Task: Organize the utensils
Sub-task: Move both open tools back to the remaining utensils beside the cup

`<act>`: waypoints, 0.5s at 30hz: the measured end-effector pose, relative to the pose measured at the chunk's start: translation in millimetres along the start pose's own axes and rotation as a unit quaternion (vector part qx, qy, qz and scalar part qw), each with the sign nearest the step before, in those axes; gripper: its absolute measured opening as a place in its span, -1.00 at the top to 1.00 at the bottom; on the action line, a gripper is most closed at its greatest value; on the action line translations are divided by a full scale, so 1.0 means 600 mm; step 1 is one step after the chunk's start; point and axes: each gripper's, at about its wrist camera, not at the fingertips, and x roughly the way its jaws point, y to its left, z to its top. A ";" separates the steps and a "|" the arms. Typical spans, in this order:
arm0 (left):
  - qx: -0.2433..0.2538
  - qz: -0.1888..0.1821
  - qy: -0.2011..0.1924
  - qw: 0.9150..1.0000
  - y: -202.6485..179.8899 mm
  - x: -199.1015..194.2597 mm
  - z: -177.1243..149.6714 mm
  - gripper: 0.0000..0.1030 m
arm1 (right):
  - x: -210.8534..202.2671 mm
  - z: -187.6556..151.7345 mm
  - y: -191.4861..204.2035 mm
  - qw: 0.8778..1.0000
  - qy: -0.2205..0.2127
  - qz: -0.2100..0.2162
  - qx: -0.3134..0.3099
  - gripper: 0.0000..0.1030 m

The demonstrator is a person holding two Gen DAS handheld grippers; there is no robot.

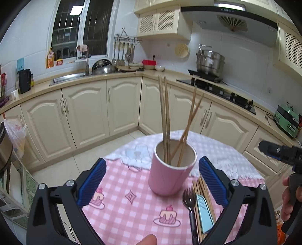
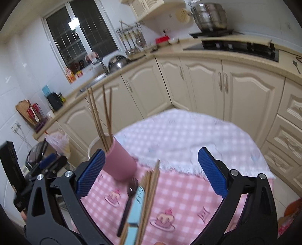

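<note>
While both tongs, left tongs (image 1: 151,181) and right tongs (image 2: 151,172), gape wide and empty, four wooden chopsticks (image 1: 166,120) stand in the pink cylindrical cup (image 1: 169,175).

No text, brand or number can be read in either view. The orange bottle (image 1: 50,60) on the windowsill carries a red label, and the blue card (image 1: 20,64) on the wall tiles bears a small mark, but both are too small and blurred to make out. The hood (image 1: 229,17) shows a row of control symbols, equally illegible.
</note>
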 end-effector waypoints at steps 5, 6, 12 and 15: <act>0.006 -0.002 0.021 1.000 -0.011 0.008 -0.024 -0.87 | 0.012 -0.031 -0.015 1.000 0.028 -0.011 0.004 -0.88; 0.007 -0.003 0.024 1.000 -0.013 0.010 -0.026 -0.87 | 0.015 -0.036 -0.018 0.999 0.034 -0.013 0.005 -0.88; 0.020 -0.005 0.060 0.998 -0.030 0.031 -0.055 -0.87 | 0.031 -0.076 -0.030 0.997 0.069 -0.024 -0.003 -0.88; 0.023 -0.006 0.084 0.996 -0.037 0.047 -0.078 -0.87 | 0.040 -0.093 -0.037 0.996 0.087 -0.032 -0.003 -0.88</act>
